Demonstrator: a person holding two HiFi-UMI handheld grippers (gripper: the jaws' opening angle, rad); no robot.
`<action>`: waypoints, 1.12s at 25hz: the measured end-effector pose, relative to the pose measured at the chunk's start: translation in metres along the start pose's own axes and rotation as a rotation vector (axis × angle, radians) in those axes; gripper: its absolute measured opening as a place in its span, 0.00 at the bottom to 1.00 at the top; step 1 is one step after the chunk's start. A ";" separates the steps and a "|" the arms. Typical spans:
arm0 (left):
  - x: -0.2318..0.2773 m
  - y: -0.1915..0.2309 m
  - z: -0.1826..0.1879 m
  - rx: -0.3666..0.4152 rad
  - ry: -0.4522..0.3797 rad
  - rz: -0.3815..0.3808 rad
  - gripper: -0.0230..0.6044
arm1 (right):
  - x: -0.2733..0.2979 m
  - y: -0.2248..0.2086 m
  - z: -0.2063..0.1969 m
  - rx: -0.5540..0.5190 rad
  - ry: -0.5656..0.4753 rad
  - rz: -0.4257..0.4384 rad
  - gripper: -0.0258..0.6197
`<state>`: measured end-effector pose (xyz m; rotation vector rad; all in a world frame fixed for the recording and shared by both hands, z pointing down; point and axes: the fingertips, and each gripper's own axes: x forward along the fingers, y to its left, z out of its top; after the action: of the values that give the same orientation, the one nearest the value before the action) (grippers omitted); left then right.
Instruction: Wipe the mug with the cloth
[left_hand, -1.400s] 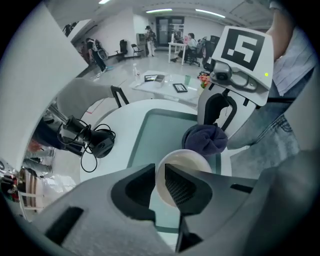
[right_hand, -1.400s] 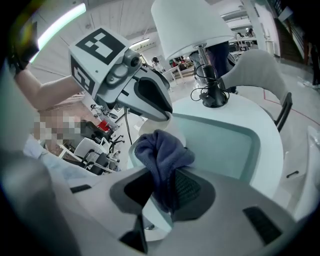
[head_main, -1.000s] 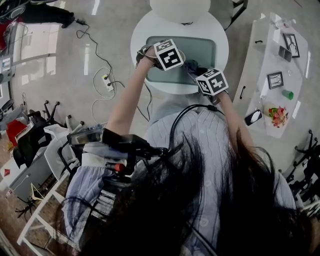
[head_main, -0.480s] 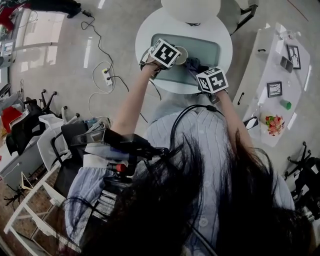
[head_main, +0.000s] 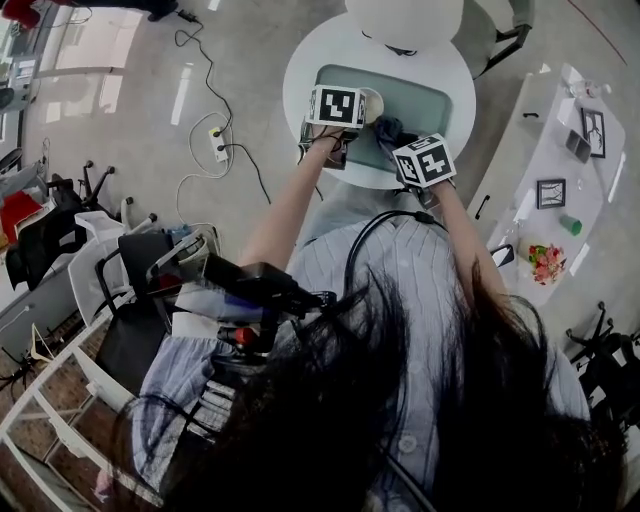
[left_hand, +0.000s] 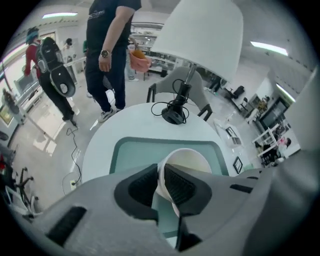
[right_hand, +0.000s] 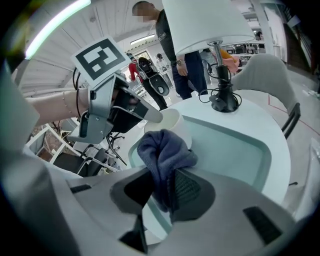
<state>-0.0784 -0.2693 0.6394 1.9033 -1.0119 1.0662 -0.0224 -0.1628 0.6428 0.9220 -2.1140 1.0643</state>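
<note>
Head view: left gripper (head_main: 360, 110) and right gripper (head_main: 398, 146) are close together over the green mat (head_main: 425, 100) on the round white table (head_main: 300, 62).

Left gripper view: jaws clamped on the wall of the white mug (left_hand: 187, 159), one jaw inside the rim.

Right gripper view: jaws pinch the blue cloth (right_hand: 162, 149). I read it as right against the mug, possibly touching.

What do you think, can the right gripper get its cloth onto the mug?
Probably yes. The right gripper is shut on the cloth, and the mug, pinched at its rim by the left gripper, is just beyond with nothing between.
</note>
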 end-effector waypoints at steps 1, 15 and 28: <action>0.000 0.003 -0.002 -0.040 -0.006 0.008 0.12 | 0.001 0.001 0.000 -0.004 0.001 0.003 0.19; -0.009 0.015 -0.017 -0.307 -0.059 0.068 0.12 | 0.012 0.014 -0.002 -0.040 0.021 0.032 0.19; -0.011 0.010 -0.015 -0.295 -0.080 -0.037 0.13 | 0.004 0.007 -0.001 -0.021 -0.001 0.012 0.19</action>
<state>-0.0959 -0.2576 0.6376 1.7270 -1.1079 0.7758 -0.0305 -0.1604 0.6433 0.9009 -2.1303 1.0461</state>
